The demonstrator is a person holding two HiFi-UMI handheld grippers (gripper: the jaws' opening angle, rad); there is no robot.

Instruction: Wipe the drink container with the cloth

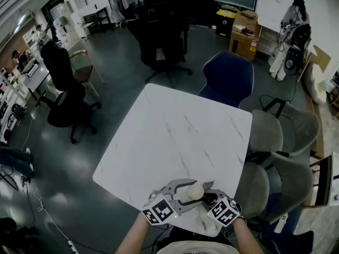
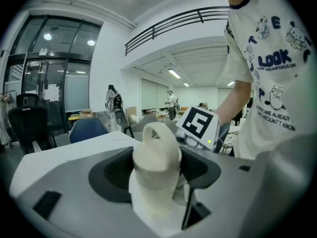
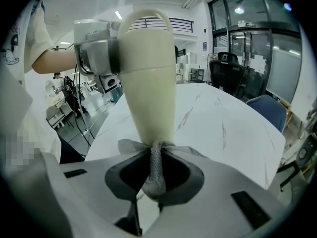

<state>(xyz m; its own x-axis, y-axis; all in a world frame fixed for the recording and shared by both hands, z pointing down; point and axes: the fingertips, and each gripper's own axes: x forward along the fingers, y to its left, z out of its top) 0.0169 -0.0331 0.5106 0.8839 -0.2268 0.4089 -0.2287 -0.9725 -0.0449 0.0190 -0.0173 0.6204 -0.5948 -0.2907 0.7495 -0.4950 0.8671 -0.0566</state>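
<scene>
The drink container (image 1: 195, 191) is a cream bottle with a loop handle, held just above the near edge of the white marble table (image 1: 175, 131). My left gripper (image 1: 186, 187) is shut on it; in the left gripper view the bottle (image 2: 156, 157) fills the gap between the jaws. My right gripper (image 1: 208, 198) is shut on a grey mesh cloth (image 3: 156, 175), whose bunched end touches the container (image 3: 148, 83) low on its tapered body. The left gripper (image 3: 96, 53) grips the container near its top in the right gripper view. In the head view the cloth is hidden.
A blue chair (image 1: 229, 78) stands at the table's far side, and grey chairs (image 1: 280, 136) line its right. Black office chairs (image 1: 161, 46) stand farther back and to the left. The person's arms and white shirt are close behind both grippers.
</scene>
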